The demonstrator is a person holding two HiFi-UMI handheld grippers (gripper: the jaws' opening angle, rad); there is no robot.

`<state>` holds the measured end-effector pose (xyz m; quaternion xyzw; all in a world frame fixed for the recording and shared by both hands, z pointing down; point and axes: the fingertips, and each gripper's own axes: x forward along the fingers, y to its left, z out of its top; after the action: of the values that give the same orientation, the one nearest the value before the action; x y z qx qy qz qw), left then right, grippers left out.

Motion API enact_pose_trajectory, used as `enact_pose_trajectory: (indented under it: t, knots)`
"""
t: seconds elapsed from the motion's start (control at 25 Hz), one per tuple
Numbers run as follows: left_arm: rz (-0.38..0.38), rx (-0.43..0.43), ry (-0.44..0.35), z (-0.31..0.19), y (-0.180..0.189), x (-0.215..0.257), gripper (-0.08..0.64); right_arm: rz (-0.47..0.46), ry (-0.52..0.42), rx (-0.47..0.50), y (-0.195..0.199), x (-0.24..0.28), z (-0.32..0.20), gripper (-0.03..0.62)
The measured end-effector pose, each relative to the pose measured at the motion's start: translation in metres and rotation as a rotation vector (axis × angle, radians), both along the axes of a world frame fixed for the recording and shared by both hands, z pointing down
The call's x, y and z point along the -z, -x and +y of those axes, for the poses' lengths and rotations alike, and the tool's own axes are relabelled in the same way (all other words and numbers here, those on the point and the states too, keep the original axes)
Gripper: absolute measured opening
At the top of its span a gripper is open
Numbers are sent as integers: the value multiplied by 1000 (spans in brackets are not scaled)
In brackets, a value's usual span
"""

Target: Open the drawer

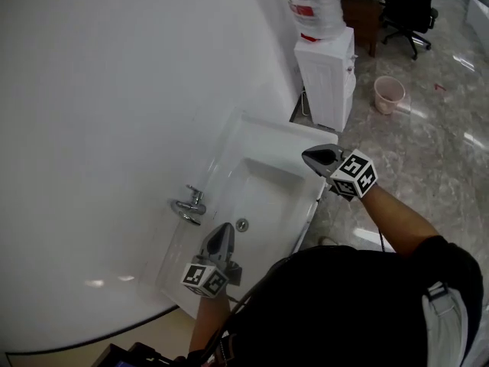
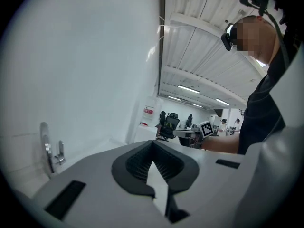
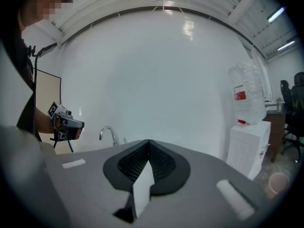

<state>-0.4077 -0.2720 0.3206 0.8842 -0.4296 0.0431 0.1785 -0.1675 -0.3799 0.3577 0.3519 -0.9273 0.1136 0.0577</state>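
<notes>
The left gripper (image 1: 224, 232) and right gripper (image 1: 312, 157) are hovering above the white sink (image 1: 263, 132), jaws closed on nothing.

Marbled floor (image 1: 443, 151), white water dispenser (image 1: 327, 82) standing on it, pink bucket (image 1: 388, 93) near, black office chair (image 1: 409, 10) beyond

Sink (image 1: 267, 132): white, smooth, glossy, ceramic-looking. Tap (image 1: 189, 205) on its wall-side rim: polished chrome metal. Floor (image 1: 435, 151) beside sink: polished veined stone, reflective. Dispenser (image 1: 327, 75) beyond sink: white plastic. Bucket (image 1: 388, 94) further beyond: pink plastic. Left gripper (image 1: 224, 229) and right gripper (image 1: 308, 157) over sink: matt grey plastic.
</notes>
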Motion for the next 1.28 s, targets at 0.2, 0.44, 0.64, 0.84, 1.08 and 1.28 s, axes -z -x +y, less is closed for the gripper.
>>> enact_pose_trajectory:
  t: [0.2, 0.44, 0.64, 0.84, 1.08, 1.28]
  knots:
    - [-18, -136, 39, -46, -92, -24, -5, -7, 10, -78, -71, -27, -24, -2]
    - [-44, -323, 107, -72, -179, -67, -5, 5, 33, -180, -129, -71, -36, -2]
    - [-78, -458, 176, -73, -229, -117, -5, 18, 69, -222, -150, -130, -34, -2]
    - [-127, -542, 242, -68, -265, -165, -5, 12, 137, -235, -164, -201, -21, -1]
    - [-173, -581, 290, -67, -288, -215, -5, 31, 204, -207, -160, -283, -7, 12]
    - [-199, -610, 307, -66, -301, -249, -5, 42, 261, -150, -141, -348, -1, 32]
